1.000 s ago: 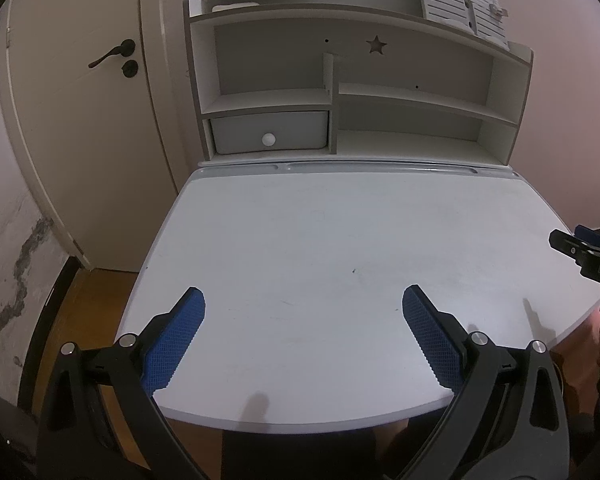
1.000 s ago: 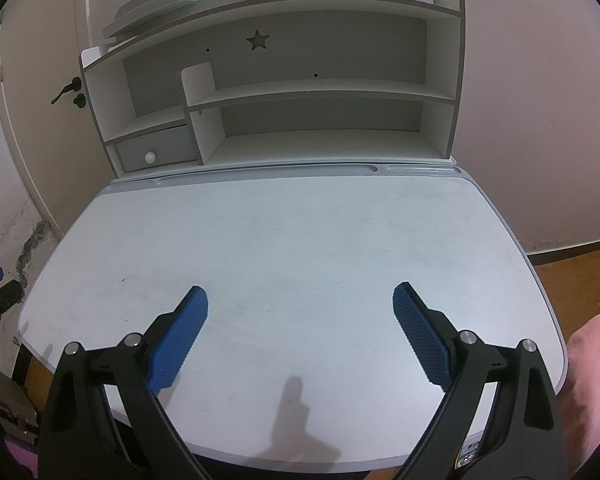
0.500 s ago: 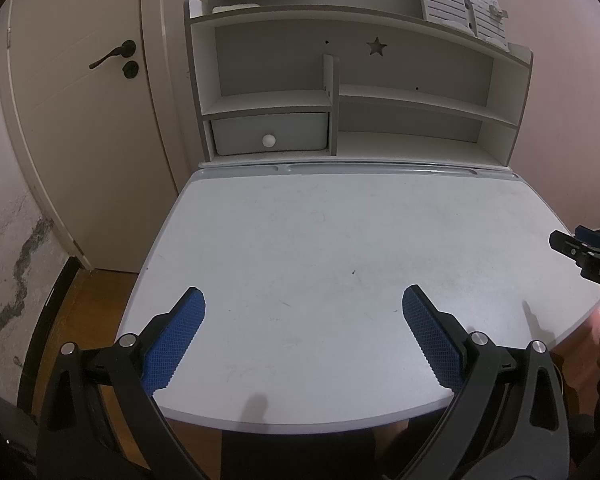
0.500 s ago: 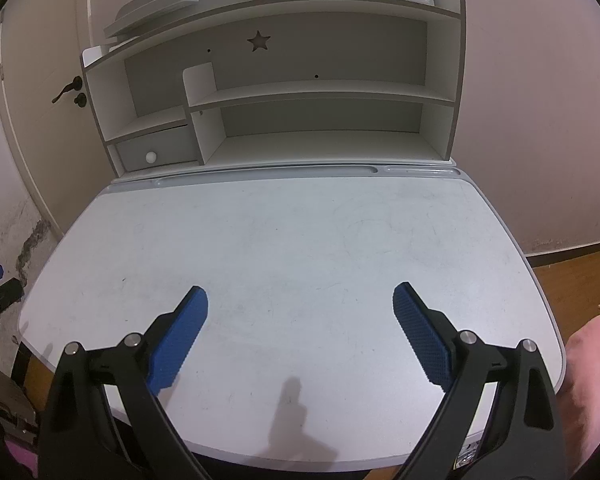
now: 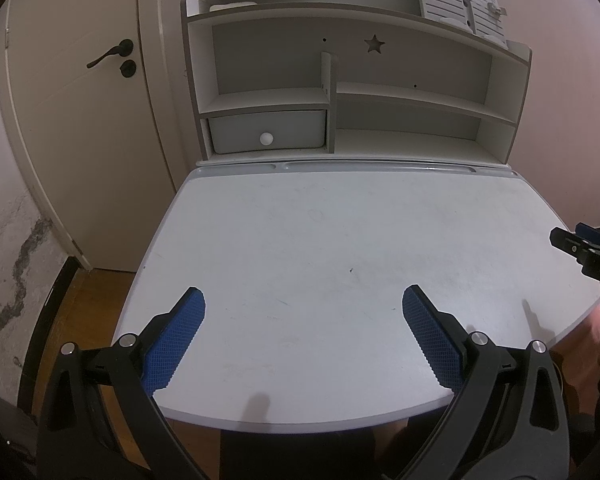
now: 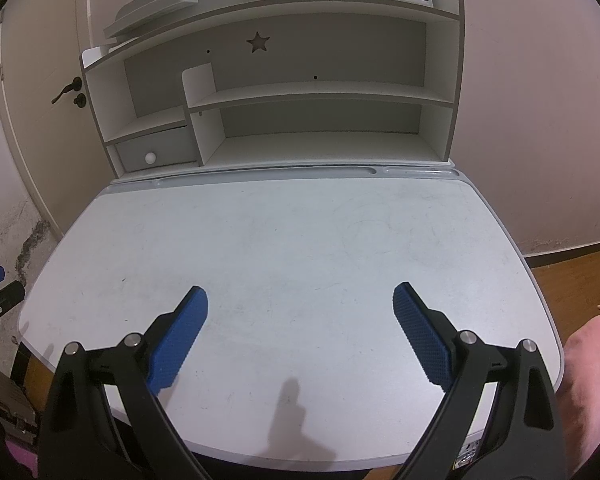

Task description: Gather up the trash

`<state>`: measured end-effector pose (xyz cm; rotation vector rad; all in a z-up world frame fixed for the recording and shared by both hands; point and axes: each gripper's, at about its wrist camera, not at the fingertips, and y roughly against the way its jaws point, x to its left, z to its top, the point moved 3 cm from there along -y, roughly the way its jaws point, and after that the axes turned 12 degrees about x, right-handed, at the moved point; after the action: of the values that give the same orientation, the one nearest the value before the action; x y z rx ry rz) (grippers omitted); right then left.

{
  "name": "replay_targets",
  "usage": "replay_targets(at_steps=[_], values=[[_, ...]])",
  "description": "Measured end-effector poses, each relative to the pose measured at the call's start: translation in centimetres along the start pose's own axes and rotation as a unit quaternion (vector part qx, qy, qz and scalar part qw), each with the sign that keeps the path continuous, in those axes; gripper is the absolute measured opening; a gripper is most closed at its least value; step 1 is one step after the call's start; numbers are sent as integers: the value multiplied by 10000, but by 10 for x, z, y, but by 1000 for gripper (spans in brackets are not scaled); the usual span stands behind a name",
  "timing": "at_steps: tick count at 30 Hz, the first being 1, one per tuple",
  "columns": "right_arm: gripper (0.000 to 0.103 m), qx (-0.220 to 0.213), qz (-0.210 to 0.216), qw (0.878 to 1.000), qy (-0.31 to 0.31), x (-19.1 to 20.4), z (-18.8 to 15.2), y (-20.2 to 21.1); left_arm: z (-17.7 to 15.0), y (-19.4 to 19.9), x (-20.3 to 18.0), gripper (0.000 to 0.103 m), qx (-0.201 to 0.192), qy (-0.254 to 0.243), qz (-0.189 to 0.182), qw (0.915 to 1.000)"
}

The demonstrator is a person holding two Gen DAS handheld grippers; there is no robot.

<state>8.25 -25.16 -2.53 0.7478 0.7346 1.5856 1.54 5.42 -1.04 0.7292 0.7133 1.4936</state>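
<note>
The left gripper point(image 5: 303, 308) hangs with its blue pads spread wide, holding nothing, above the near edge of the desk point(image 5: 340, 240); ahead of it stands the shelf unit point(image 5: 340, 92). The right gripper point(image 6: 300, 306) is likewise spread and unladen. No trash shows in either view.

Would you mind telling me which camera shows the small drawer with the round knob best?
The left wrist view: the drawer faces the camera almost squarely, its whole front and knob visible. In the right wrist view the drawer sits off to the side, seen obliquely and smaller.
</note>
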Motion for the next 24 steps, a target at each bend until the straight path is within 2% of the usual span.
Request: replay_targets(at_steps=[24], values=[[91, -5, -13, 10000, 5, -3, 1, 2, 0, 0, -1, 96, 14, 19, -21, 10000]])
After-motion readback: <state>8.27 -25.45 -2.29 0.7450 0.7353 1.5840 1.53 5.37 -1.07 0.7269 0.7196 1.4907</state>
